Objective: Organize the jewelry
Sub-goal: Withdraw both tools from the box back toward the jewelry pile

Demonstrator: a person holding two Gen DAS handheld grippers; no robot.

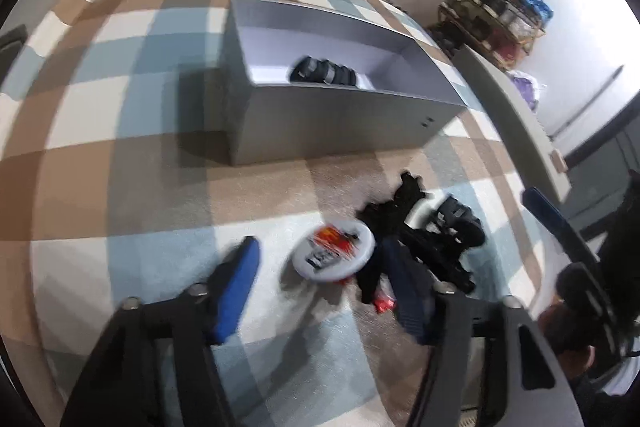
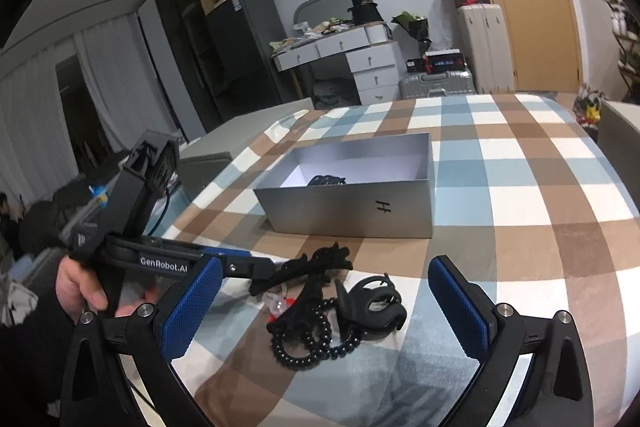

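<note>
A round white case [image 1: 334, 251] with a red and black label lies on the plaid bedspread [image 1: 120, 107]. My left gripper [image 1: 320, 245] hangs over it, open, with the case between its blue pads and a gap on the left side. Just right of the case is a heap of black hair clips [image 1: 424, 235]. From the right wrist, the heap shows as a coiled hair tie [image 2: 308, 347] and a claw clip [image 2: 372, 303]. My right gripper [image 2: 326, 263] stands wide open above them, holding nothing. Behind, an open grey box [image 2: 348, 211] holds one black piece [image 2: 326, 181].
A person's hand [image 2: 80, 287] holds the left gripper [image 2: 264, 271] at the bed's left edge. A white desk with drawers [image 2: 360, 59], suitcases [image 2: 436, 83] and a door stand beyond the bed. A cluttered shelf [image 1: 496, 15] is at the far right.
</note>
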